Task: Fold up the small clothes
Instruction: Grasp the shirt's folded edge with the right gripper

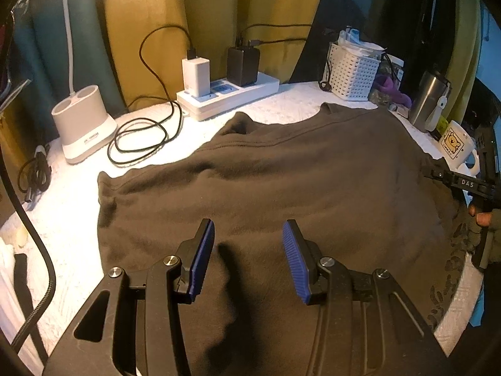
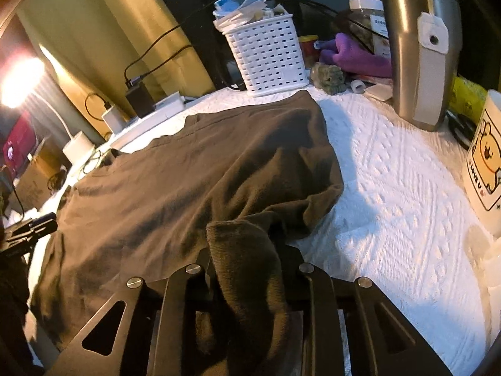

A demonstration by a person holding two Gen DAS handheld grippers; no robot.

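Observation:
A dark brown garment [image 1: 297,181] lies spread over the white textured table cover [image 1: 78,219], its neckline toward the far side. My left gripper [image 1: 249,228] hangs open just above the cloth near its front, with nothing between its blue pads [image 1: 203,257]. My right gripper [image 2: 244,250] is shut on the garment's ribbed sleeve cuff [image 2: 247,250], which bunches up between the jaws and hides the fingertips. In the left wrist view that right gripper [image 1: 438,174] sits at the garment's right edge, held by a hand [image 1: 482,219].
At the back stand a power strip with chargers [image 1: 228,94], a white lamp base [image 1: 83,122] and coiled black cables [image 1: 141,138]. To the right are a white basket [image 2: 269,59], a steel tumbler [image 2: 419,50] and a bear mug [image 2: 485,163].

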